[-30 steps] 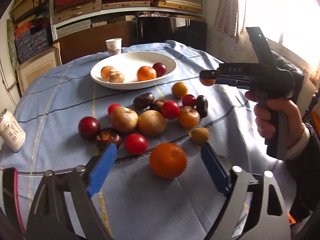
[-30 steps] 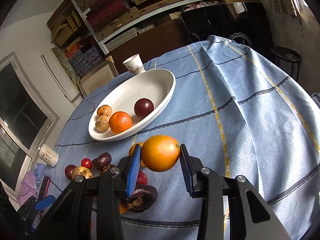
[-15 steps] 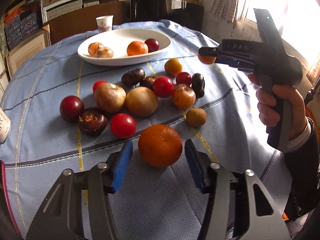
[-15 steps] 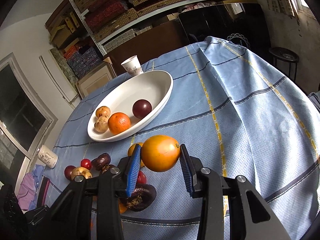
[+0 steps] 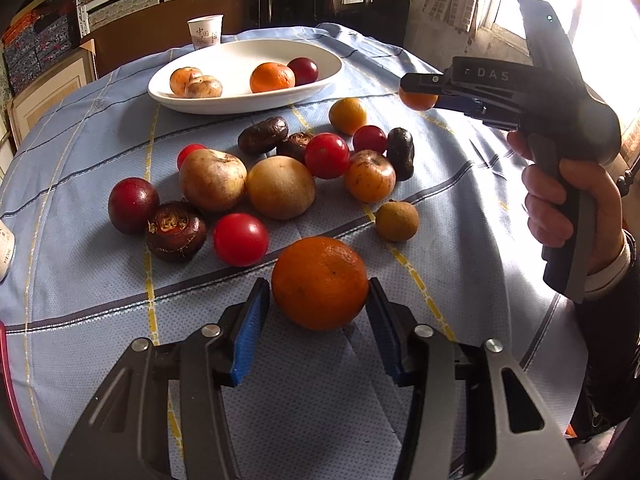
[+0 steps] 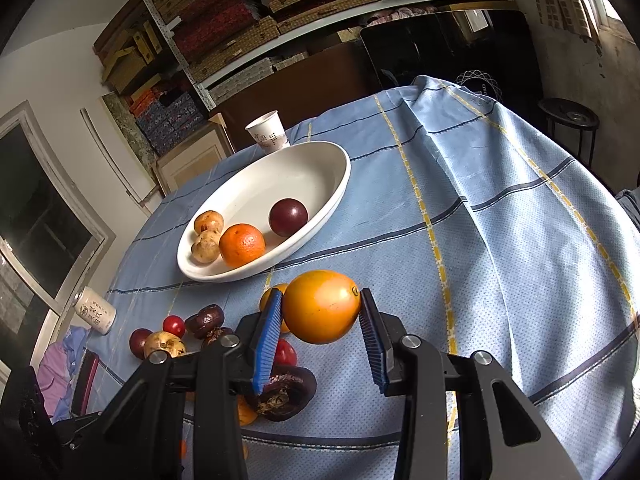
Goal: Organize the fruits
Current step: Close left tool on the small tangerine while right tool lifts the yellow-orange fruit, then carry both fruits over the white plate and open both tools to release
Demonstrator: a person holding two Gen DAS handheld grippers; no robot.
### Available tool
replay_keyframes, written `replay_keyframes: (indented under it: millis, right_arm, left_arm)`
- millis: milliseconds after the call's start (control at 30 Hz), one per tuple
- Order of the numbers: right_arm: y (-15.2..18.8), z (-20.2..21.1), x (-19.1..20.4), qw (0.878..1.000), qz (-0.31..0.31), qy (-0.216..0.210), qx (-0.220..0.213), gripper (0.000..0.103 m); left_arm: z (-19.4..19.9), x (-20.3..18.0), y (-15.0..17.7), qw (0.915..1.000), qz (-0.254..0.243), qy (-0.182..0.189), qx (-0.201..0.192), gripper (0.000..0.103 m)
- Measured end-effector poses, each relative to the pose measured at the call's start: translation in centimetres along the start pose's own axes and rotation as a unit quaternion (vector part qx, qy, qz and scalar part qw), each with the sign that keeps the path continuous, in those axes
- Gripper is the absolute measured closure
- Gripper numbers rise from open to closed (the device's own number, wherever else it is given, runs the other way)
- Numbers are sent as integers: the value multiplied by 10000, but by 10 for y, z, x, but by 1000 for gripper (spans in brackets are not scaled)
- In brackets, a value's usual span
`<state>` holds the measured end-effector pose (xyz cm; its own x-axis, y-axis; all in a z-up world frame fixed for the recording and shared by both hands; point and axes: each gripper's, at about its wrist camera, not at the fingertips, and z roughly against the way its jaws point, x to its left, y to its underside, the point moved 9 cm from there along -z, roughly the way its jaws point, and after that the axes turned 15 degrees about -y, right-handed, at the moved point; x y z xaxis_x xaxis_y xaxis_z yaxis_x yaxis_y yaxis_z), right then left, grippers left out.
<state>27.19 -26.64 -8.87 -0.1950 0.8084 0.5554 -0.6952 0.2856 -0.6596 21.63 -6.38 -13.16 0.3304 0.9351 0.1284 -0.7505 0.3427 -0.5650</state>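
A large orange (image 5: 320, 282) lies on the blue tablecloth between the blue pads of my left gripper (image 5: 316, 320); the jaws are close on both sides, a thin gap on the left. My right gripper (image 6: 320, 336) is shut on a smooth yellow-orange fruit (image 6: 322, 306) and holds it above the table; it also shows in the left wrist view (image 5: 418, 100). The white oval bowl (image 5: 320, 76) (image 6: 336, 176) at the back holds an orange (image 6: 242, 244), a dark red fruit (image 6: 288, 217) and two brown ones. Several loose fruits (image 5: 280, 188) lie in the table's middle.
A paper cup (image 5: 205, 32) (image 6: 268, 132) stands behind the bowl. A white can (image 6: 95, 312) lies near the table's left edge. Shelves with boxes and a dark cabinet stand behind the table. The cloth hangs over the right edge.
My left gripper has moved forward and narrowed around the large orange. My right gripper has kept hold of its fruit and stayed almost still.
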Motion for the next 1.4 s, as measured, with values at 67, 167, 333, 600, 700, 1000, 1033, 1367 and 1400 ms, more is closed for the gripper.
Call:
replay_keyframes:
  millis: [67, 167, 333, 600, 700, 1000, 1033, 1367, 1400]
  right_arm:
    - [0, -1, 1, 10000, 24, 6, 16, 64]
    - [0, -1, 2, 10000, 52, 7, 29, 64]
    - [1, -1, 3, 10000, 79, 29, 40, 64]
    - [1, 0, 9, 9998, 194, -17, -9, 64]
    - [2, -1, 18, 9991, 407, -81, -11, 64]
    - [-28, -27, 42, 9964, 811, -245, -48, 64]
    - [-34, -32, 43, 9964, 807, -250, -44, 64]
    - [-98, -102, 23, 9980, 622, -100, 30, 64]
    - [-101, -108, 19, 9983, 568, -89, 78, 64]
  left_arm:
    - [0, 0, 0, 10000, -2, -2, -2, 54]
    - [0, 1, 0, 10000, 11, -8, -12, 54]
    - [2, 1, -1, 10000, 25, 29, -44, 57]
    - [11, 14, -6, 9988, 416, 78, -263, 58]
    - [24, 21, -17, 9960, 624, 18, -635, 58]
    - [20, 66, -112, 9896, 1137, -172, -864, 58]
    - [14, 73, -127, 9891, 1164, -285, -857, 58]
    - [-73, 82, -218, 9898, 1306, -509, -259, 58]
    - [-82, 81, -225, 9902, 1278, -543, -167, 58]
